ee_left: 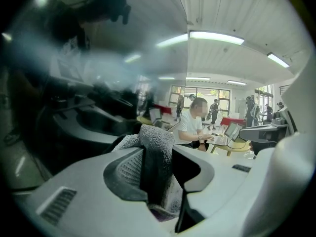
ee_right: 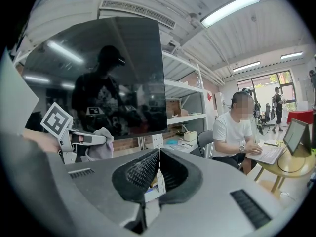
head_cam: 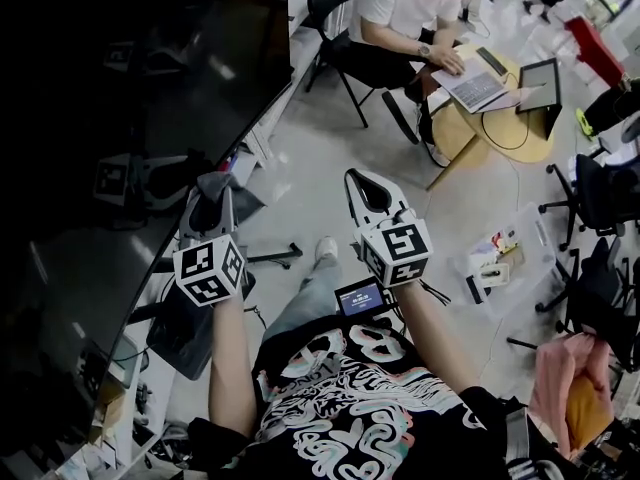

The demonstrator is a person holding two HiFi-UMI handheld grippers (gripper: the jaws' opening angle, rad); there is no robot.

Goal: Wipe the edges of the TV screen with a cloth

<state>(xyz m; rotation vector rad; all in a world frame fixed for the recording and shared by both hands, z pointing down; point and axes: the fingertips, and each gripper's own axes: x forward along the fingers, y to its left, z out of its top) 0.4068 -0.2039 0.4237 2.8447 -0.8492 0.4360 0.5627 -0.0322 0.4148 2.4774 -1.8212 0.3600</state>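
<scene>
Progress: the cloth (head_cam: 216, 182) is already in the tool and up at the TV screen (head_cam: 90, 118), so pick-up and approach are done. In the head view the screen fills the 9 to 11 o'clock side, and the cloth sits right at its near border, at about 9 o'clock from frame centre. The right gripper view places the cloth just under the screen's bottom edge, toward 8 o'clock. No view settles whether cloth and bezel touch. No streaks or dust lines show, so how much edge is already wiped cannot be judged; the full run of edges is best counted as still to do.

Tool: the left gripper (head_cam: 206, 208) is clenched on the cloth. In its own view a grey terry fold stands pinched between the pads, bulging above them at 12 o'clock, with the dark glass off to 9 o'clock.

The right gripper (head_cam: 368, 190) hangs well apart from the screen, at 3 o'clock of the left one. Its jaws are pressed together with nothing between them, and it touches nothing.
</scene>
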